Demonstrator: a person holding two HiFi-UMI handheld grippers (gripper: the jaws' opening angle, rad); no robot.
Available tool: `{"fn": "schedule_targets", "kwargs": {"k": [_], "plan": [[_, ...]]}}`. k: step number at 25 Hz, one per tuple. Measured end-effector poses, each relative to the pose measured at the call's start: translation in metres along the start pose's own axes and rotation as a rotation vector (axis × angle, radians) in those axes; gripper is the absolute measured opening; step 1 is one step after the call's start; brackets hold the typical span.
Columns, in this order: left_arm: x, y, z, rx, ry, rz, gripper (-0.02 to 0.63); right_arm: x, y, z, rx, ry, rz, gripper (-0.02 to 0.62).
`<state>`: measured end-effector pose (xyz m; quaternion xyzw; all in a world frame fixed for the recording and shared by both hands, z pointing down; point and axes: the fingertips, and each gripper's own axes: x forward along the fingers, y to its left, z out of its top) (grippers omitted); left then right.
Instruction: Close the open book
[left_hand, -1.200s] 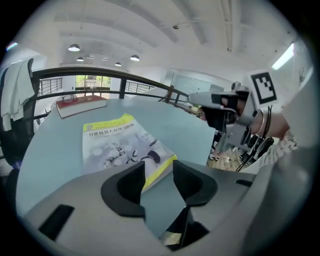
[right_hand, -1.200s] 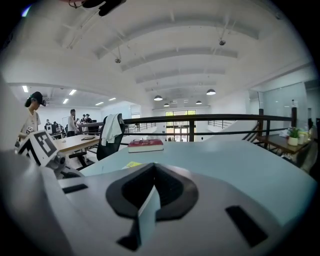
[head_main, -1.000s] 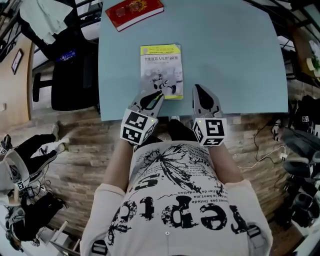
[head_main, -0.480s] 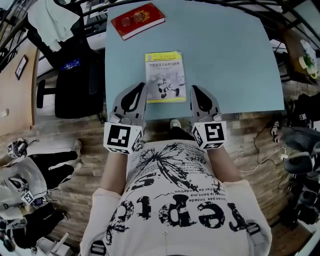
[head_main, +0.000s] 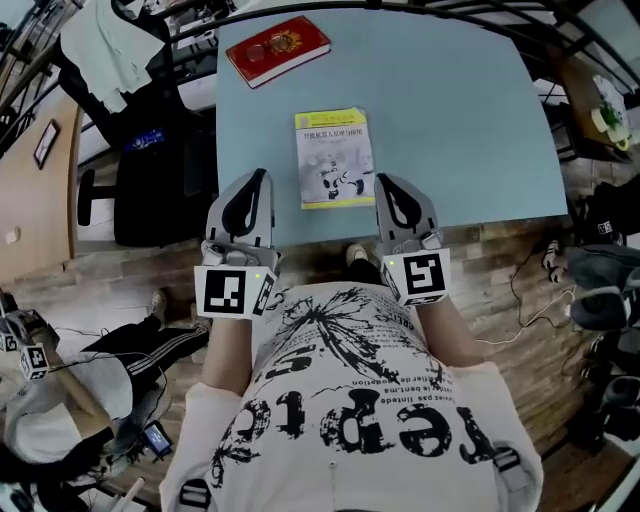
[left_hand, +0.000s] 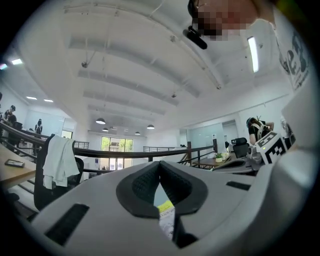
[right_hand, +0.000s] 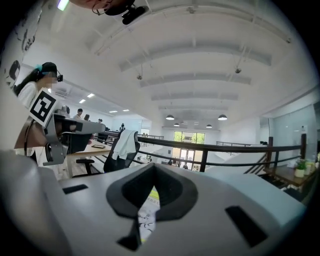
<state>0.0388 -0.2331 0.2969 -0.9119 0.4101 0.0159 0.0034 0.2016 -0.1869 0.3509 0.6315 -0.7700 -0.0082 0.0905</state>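
The book (head_main: 335, 171) lies closed on the light blue table (head_main: 450, 120), its yellow and white cover facing up. My left gripper (head_main: 257, 178) hovers just left of the book's near corner, jaws shut with nothing in them. My right gripper (head_main: 388, 184) hovers just right of the book, also shut and empty. In the left gripper view the left gripper (left_hand: 160, 165) points level, and a sliver of the book (left_hand: 166, 214) shows below its closed tips. The right gripper view shows the right gripper (right_hand: 153, 168) the same way, with the book (right_hand: 146, 216) under it.
A red book (head_main: 278, 48) lies at the table's far left corner. A black office chair (head_main: 150, 170) with a white garment (head_main: 105, 45) stands left of the table. The table's near edge runs just under both grippers, above the wooden floor (head_main: 520, 290).
Both grippers have risen and drawn back from the book. The left one left the book's near left corner, swung left and closed its jaws.
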Motion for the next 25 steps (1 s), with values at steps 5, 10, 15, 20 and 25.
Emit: {"fn": "schedule_targets", "kwargs": {"k": [5,10,15,20,25], "plan": [[0.0,-0.001,-0.008,-0.012,0.02,-0.018,0.018,-0.004,0.005,0.004,-0.008,-0.004,0.003,0.009],[-0.004,-0.008,-0.012,-0.007,0.042,-0.04,0.018,-0.007,0.004,0.005,-0.003,-0.006,-0.015,0.009],[-0.006,-0.009,-0.014,-0.014,0.055,-0.041,0.018,-0.009,0.0,0.004,0.017,-0.003,-0.034,0.009],[-0.006,-0.01,-0.016,-0.02,0.05,-0.052,0.018,-0.011,0.001,0.002,0.02,0.0,-0.042,0.009],[-0.008,-0.009,-0.017,-0.021,0.048,-0.061,0.018,-0.007,0.003,0.002,0.024,-0.001,-0.04,0.009]]}}
